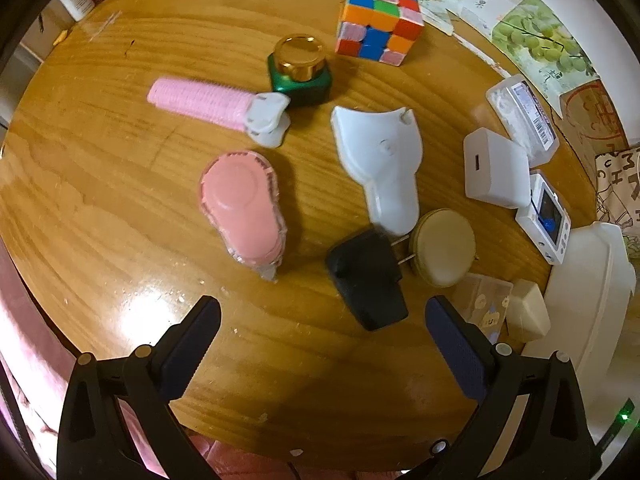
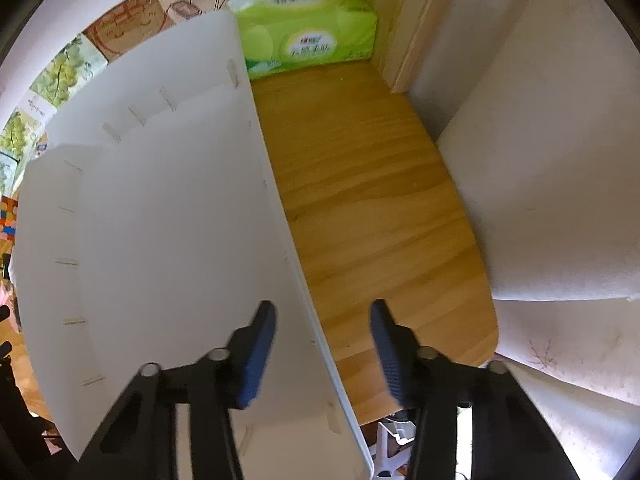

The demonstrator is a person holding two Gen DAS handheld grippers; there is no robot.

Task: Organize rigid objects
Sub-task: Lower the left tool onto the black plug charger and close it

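Note:
Rigid items lie scattered on the wooden table (image 1: 120,160): a Rubik's cube (image 1: 378,20), a green jar with a gold lid (image 1: 301,68), a pink hair roller (image 1: 200,102), a pink oval case (image 1: 242,212), a white curved plastic piece (image 1: 380,160), a black plug adapter (image 1: 366,280), a round cream compact (image 1: 442,246) and a white charger (image 1: 496,168). My left gripper (image 1: 322,324) is open and empty, just in front of the black adapter. My right gripper (image 2: 323,330) is open and empty, its fingers either side of the right wall of an empty white bin (image 2: 160,220).
A white floss box (image 1: 524,116), a small white device with a blue screen (image 1: 546,216), a cream block (image 1: 526,316) and the white bin's edge (image 1: 588,292) sit at the right. A green tissue pack (image 2: 308,44) stands behind the bin. White cloth (image 2: 540,160) lies to the right.

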